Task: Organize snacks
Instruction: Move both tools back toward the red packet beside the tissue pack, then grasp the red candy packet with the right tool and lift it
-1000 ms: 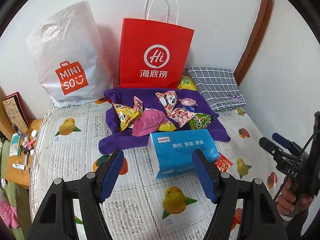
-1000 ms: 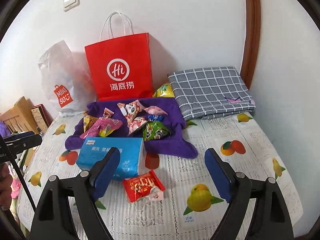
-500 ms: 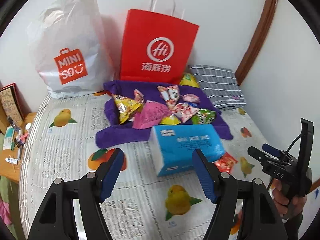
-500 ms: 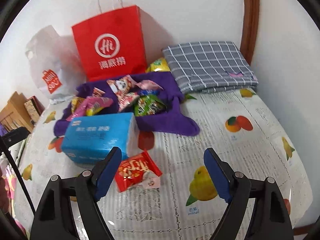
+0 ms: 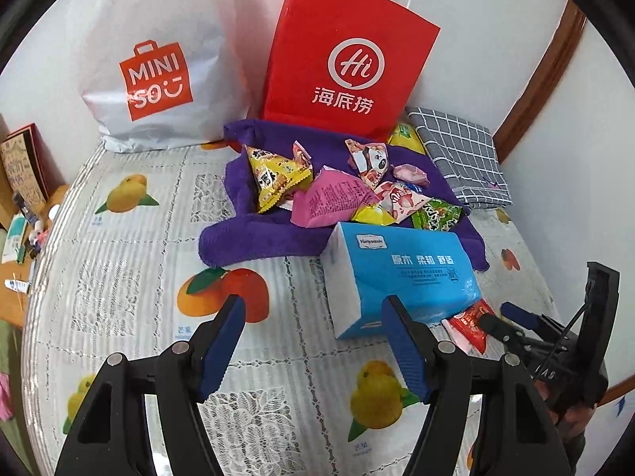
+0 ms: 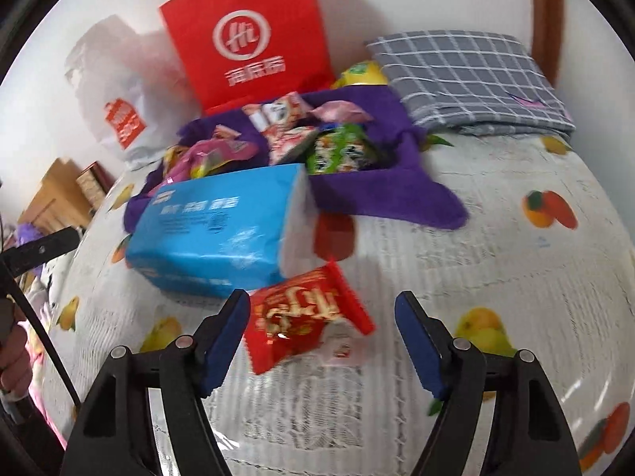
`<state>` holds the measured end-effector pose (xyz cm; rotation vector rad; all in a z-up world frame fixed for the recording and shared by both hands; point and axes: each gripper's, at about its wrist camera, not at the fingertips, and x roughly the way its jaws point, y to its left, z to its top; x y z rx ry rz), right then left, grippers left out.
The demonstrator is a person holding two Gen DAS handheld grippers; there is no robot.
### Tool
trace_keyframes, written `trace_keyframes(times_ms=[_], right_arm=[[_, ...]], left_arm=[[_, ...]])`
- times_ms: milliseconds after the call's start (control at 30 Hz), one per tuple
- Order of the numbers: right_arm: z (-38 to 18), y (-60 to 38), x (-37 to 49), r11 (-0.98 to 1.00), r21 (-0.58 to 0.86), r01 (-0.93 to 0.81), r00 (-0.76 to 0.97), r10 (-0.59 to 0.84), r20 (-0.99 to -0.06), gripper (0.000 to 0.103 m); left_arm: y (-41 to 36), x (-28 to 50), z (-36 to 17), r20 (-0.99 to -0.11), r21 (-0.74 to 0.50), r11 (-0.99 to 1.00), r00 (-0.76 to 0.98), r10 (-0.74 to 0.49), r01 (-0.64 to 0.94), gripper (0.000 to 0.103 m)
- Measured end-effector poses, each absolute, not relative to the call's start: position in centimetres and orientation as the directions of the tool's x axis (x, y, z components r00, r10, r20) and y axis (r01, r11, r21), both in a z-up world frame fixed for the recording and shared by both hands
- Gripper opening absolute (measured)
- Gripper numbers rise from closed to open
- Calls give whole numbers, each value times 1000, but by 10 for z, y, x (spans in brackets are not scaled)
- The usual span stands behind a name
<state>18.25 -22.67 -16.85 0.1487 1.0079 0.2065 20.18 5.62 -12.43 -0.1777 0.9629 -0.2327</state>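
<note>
A red snack packet [image 6: 305, 317] lies on the fruit-print bedsheet, in front of a blue tissue pack [image 6: 222, 226]. My right gripper [image 6: 321, 337] is open, its fingers on either side of the packet, just above it. The packet also shows in the left wrist view [image 5: 468, 323], with the right gripper [image 5: 512, 317] at it. My left gripper [image 5: 313, 341] is open and empty, close to the tissue pack [image 5: 401, 273]. Several snack packets [image 5: 329, 194] lie piled on a purple towel [image 5: 246, 234].
A red paper bag [image 5: 341, 55] and a white MINISO plastic bag [image 5: 158, 59] stand against the back wall. A folded grey checked cloth [image 5: 464, 158] lies at the back right. A wooden side table [image 5: 16, 238] with small items is at the bed's left edge.
Both grippers have moved forward and down. The right gripper has come down around the red packet. The left gripper has come closer to the tissue pack.
</note>
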Motion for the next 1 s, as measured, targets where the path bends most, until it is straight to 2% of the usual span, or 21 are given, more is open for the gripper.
trace_keyframes(times_ms=[100,233,467,533,767,833,867,900,1000], right_arm=[[-171,-214,184,968,199,-156,507,251,-825,79],[-182,-200,189,975,110,-195,508,196,-839,79],[-191,-202,195,964,108,-245,495,220,-841,80],[-191,-202,194,960,106,-259,495,227,-839,74],[-186,-216,180,952,171,-254,492,280,-824,67],[-180,-223,173,951,186,-246,505,290,-813,58],[-178,-228,169,951,192,-240,511,293,-808,57],[-177,-231,167,951,200,-237,515,297,-804,48],[-177,-243,162,943,237,-234,507,326,-798,47]], left_arm=[[52,201,-126,-794,-250,960,542,-276,123,69],[45,199,-127,-803,-231,965,535,-263,127,69],[33,190,-123,-808,-204,968,533,-251,147,69],[29,188,-123,-810,-197,969,532,-247,150,69],[12,182,-120,-814,-187,968,525,-248,166,69],[2,180,-120,-816,-178,967,522,-249,182,69],[-5,180,-121,-818,-175,966,518,-251,192,69],[-10,180,-122,-819,-174,964,514,-254,199,69],[-32,180,-127,-827,-173,958,495,-267,228,69]])
